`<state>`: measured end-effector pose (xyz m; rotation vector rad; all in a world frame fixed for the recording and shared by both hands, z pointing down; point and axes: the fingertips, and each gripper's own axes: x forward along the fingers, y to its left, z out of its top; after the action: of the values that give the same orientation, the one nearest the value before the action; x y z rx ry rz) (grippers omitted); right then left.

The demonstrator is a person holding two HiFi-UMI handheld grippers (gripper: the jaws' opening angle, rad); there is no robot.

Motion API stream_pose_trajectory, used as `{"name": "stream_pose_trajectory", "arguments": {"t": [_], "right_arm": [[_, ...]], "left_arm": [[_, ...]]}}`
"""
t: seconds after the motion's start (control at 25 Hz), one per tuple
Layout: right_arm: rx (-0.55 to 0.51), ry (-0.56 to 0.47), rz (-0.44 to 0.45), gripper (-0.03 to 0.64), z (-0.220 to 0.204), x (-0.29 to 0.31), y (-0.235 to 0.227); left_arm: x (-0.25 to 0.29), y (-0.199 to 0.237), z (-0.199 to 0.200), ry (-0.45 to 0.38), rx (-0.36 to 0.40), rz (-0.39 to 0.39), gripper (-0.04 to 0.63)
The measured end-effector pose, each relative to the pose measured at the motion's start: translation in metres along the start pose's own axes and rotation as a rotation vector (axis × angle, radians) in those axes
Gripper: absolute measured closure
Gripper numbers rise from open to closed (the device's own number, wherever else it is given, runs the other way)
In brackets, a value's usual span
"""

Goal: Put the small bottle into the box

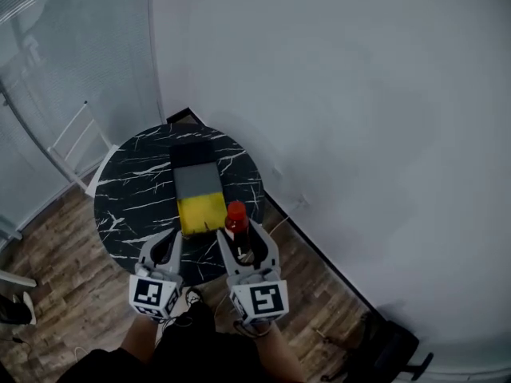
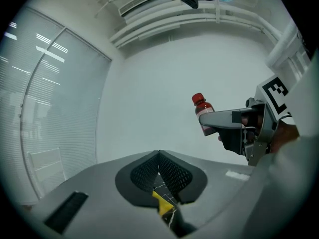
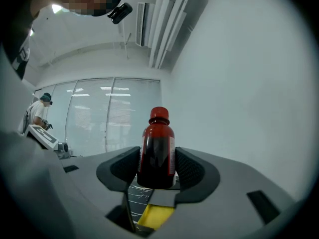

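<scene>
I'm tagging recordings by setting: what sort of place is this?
Probably an office or lab room rather than a home: glass partition walls with blinds, a small round black marble-look table on wood-plank flooring, and a white air-conditioning unit up at the ceiling.

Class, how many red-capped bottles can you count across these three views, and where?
1. The small bottle stands upright, clamped in the right tool, by the yellow end of the box on the round table. No other shows, though the box could hide one.
</scene>
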<state>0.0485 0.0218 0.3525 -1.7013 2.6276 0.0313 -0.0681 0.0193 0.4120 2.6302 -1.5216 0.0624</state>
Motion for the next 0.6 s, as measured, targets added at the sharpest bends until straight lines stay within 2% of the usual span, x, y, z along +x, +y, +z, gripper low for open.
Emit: {"name": "stream_pose_trajectory", "arguments": {"t": [0.16, 0.32, 0.6], "right_arm": [[0.003, 0.051, 0.052, 0.405, -0.012, 0.037, 0.008], [0.016, 0.117, 0.102, 0.405, -0.023, 0.057, 0.015], [0.067, 0.223, 0.093, 0.405, -0.063, 0.081, 0.013]], "left_arm": [[0.019, 0.037, 0.004, 0.0, -0.001, -0.012, 0.597], [0.03, 0.064, -0.009, 0.037, 0.0, -0.022, 0.597], [0.05, 0.079, -0.037, 0.105, -0.051, -0.04, 0.597]]}}
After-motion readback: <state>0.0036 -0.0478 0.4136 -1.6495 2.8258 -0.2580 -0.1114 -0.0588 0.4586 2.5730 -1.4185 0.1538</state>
